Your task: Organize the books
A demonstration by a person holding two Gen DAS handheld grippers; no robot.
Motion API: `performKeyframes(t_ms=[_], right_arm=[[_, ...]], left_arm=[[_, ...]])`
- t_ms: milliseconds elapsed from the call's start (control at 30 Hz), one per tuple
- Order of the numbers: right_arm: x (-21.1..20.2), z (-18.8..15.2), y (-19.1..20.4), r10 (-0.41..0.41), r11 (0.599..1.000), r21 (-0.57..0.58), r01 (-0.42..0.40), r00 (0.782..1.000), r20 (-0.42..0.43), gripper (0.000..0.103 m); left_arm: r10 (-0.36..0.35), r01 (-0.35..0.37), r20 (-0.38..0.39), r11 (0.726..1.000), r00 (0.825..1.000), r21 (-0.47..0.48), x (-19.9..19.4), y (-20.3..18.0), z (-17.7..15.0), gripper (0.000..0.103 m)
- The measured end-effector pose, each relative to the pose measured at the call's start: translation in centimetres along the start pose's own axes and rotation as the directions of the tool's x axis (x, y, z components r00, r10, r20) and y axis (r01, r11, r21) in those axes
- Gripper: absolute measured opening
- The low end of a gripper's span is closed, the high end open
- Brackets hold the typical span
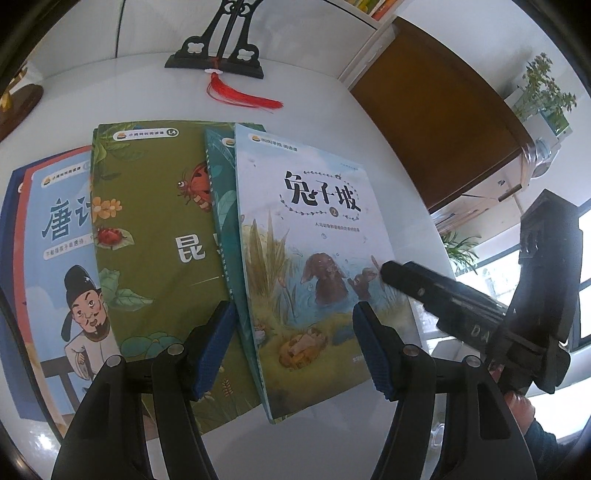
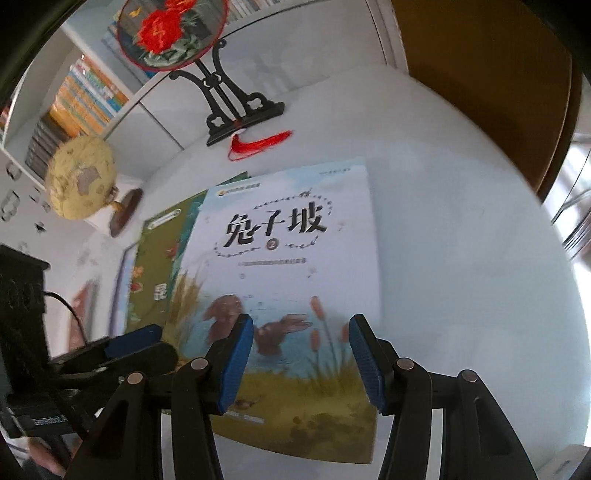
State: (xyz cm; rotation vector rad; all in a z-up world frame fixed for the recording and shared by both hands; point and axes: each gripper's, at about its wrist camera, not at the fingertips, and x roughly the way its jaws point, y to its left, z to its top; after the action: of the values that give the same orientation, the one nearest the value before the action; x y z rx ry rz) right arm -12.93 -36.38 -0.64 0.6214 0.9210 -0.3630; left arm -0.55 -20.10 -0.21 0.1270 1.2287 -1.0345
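- While both claws hang over the white worktop (image 1: 332, 110), a fan of overlapping books lies flat on it, covers up.
- Rabbit book (image 1: 314, 236) (image 2: 288, 266): pale blue cover with rabbits in water; topmost, at the right end of the fan.
- Teal book (image 1: 221, 184): only a strip shows, tucked under the rabbit book's left edge.
- Green insect book (image 1: 155, 229) (image 2: 155, 273): beneath the teal one, further left.
- Poet book (image 1: 62, 258): light blue cover with a cartoon figure in a black hat; leftmost readable cover, with red and dark blue edges of others under it.
- Left claw (image 1: 291, 350): jaws apart and empty, straddling the left edge of the rabbit book from above; whether the pads touch a cover cannot be told.
- Right claw (image 2: 301, 363): jaws apart and empty, above the lower part of the rabbit book's cover.
- Background: a black carved stand (image 1: 218, 55) with a red tassel (image 1: 243, 96) at the worktop's far side; a round embroidered fan (image 2: 170, 33) on the stand; a small globe (image 2: 79, 177).
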Motion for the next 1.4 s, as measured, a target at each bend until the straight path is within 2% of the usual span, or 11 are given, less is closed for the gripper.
performKeyframes(t_ms=[67,167,233,433,500,633,800,1000,1100,1233,1400], right_arm=[[-0.3,0.1,-0.6,-0.035,0.999,0.010,0.035,0.999,0.016,0.053],[0.3,0.6,-2.4,-0.011,0.998,0.070,0.011,1.000,-0.011,0.053],[1.0,0.7,-2.9,0.048,0.995,0.091,-0.045,0.998,-0.041,0.054],[0.7,0.8,-2.4,0.054,0.997,0.065,-0.052,0.998,-0.038,0.054],[0.4,0.9,-2.0,0.077,0.996,0.052,-0.075,0.996,-0.042,0.054],[0.0,0.8,-0.7,0.047,0.999,-0.005,-0.047,0.998,-0.033,0.055],[-0.6,0.3,0.4,0.110,0.994,0.002,-0.110,0.993,-0.047,0.055],[-0.9,-2.9,3.7,0.146,0.988,-0.043,-0.152,0.984,-0.105,0.055],[-0.2,-4.4,4.0,0.166,0.984,-0.044,-0.175,0.973,-0.160,0.055],[-1.0,-5.9,2.7,0.185,0.982,-0.007,-0.189,0.966,-0.179,0.055],[-0.3,-7.5,0.8,0.281,0.959,0.103,-0.264,0.933,-0.226,0.055]], left_arm=[[-0.005,0.005,-0.001,1.000,1.000,-0.003,0.0,0.1,0.0,0.064],[-0.002,0.002,0.001,1.000,1.000,-0.002,-0.1,0.0,0.0,0.064],[0.000,0.000,0.002,1.000,1.000,0.001,0.0,0.0,0.1,0.064],[0.009,-0.009,0.002,1.000,1.000,0.007,-0.1,-0.2,0.1,0.064],[0.007,-0.007,0.003,1.000,1.000,0.007,-0.2,-0.3,0.0,0.065],[0.025,-0.025,-0.012,0.999,1.000,0.029,-0.8,-0.3,-0.5,0.065],[0.042,-0.042,-0.012,0.999,0.999,0.016,-3.5,0.4,-2.5,0.065],[0.074,-0.075,-0.007,0.996,0.997,-0.054,-5.9,2.5,-5.2,0.065],[0.069,-0.071,-0.024,0.993,0.997,-0.098,-6.1,3.7,-5.8,0.065],[0.037,-0.040,-0.024,0.989,0.999,-0.144,-6.4,4.3,-6.7,0.065],[-0.001,-0.005,-0.038,0.984,0.999,-0.177,-5.5,4.4,-7.0,0.065]])
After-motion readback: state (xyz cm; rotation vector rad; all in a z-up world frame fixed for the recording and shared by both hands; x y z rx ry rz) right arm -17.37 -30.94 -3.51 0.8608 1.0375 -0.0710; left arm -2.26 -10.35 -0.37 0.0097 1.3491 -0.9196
